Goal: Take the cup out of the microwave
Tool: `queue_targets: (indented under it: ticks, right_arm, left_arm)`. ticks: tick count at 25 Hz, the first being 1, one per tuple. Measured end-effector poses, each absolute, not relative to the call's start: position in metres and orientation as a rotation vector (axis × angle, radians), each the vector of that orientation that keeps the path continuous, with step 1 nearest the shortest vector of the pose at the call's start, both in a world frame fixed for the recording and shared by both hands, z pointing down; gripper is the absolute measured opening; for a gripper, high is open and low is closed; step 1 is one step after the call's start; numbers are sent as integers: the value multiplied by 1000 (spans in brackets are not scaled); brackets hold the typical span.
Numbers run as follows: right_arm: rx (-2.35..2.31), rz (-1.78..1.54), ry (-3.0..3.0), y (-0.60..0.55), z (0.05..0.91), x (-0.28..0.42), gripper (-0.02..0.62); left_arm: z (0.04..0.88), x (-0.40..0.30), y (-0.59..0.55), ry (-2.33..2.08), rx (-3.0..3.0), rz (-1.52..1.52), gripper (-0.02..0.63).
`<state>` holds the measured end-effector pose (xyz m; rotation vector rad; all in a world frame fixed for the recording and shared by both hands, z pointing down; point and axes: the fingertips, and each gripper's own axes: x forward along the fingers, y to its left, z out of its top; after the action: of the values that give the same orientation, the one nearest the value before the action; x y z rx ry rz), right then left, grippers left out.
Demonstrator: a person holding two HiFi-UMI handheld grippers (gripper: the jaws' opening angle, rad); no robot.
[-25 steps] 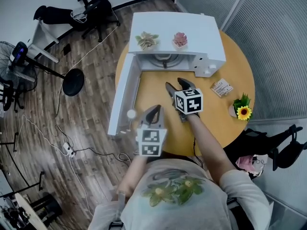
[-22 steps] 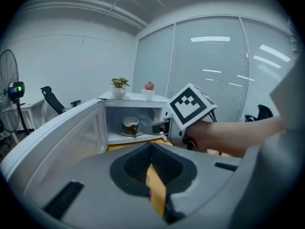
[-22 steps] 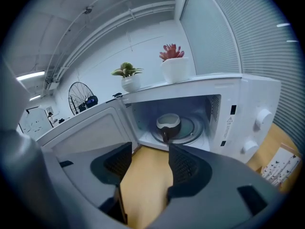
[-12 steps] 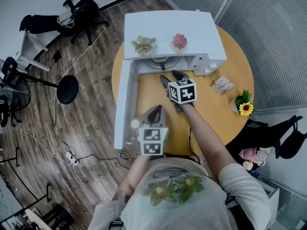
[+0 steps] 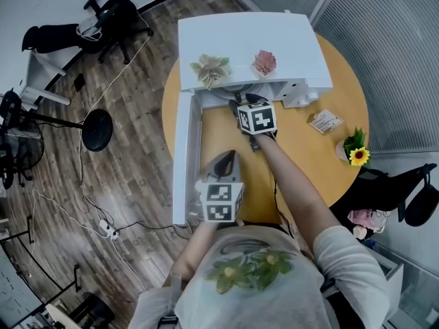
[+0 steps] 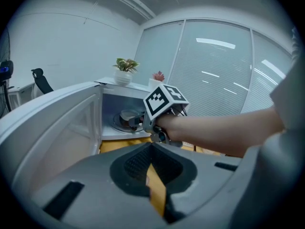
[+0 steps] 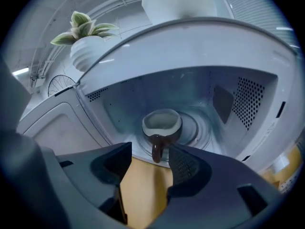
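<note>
**Cup in the microwave.** The cup [image 7: 162, 124] is sitting upright on the turntable [image 7: 198, 128] inside the microwave [image 5: 247, 40], with its handle pointing out toward the opening. The right gripper [image 7: 150, 162] is hovering at the mouth of the oven. Its jaws are standing spread apart and are clasping nothing. The cup's handle is showing in the gap just beyond their tips. In the head view, this gripper [image 5: 245, 102] is reaching in under the oven's top edge.

The door [image 5: 184, 156] is hanging wide open at the person's left. The left gripper [image 5: 225, 159] is resting well back from the oven, beside the door and above the table [image 5: 309, 156]. Its jaws are meeting at the tips and are gripping nothing.

Two potted plants [image 5: 209, 67] [image 5: 264, 62] are standing on the microwave's top. A small packet [image 5: 326, 121] and a sunflower [image 5: 358, 155] are lying on the table to the right, well apart from both grippers.
</note>
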<state>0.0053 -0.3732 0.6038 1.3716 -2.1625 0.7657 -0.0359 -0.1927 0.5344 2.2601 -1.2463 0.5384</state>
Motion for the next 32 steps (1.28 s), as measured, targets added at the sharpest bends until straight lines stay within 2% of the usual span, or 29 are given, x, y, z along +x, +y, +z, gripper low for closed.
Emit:
queue_targets:
  ticks: [13,15,17,20,22,32]
  right_arm:
    - [1382,792,-2053,-399,629,5,245]
    - [1391,785,-2028,-400,631,6,222]
    - [1405,778,-2010,-401,631,10,171]
    - [1409,785,-2008,-400,631,12,146]
    - [1406,774,-2002,-401,631,13,77]
    - [1354,729,-2023,-395,632,16,72]
  left_arm:
    - [539,-31,-198,-1182,2262,528,5]
    - [541,-31,-198,-1176,2261,534,5]
    - [542,-30,-198,-1170,2259,538,5]
    - [543,-28,-199,-1165,2261,541,5]
    - [543,-27,-199,-1163,2264,548,5]
    - [544,-25,-198,-1173,2264,544,5]
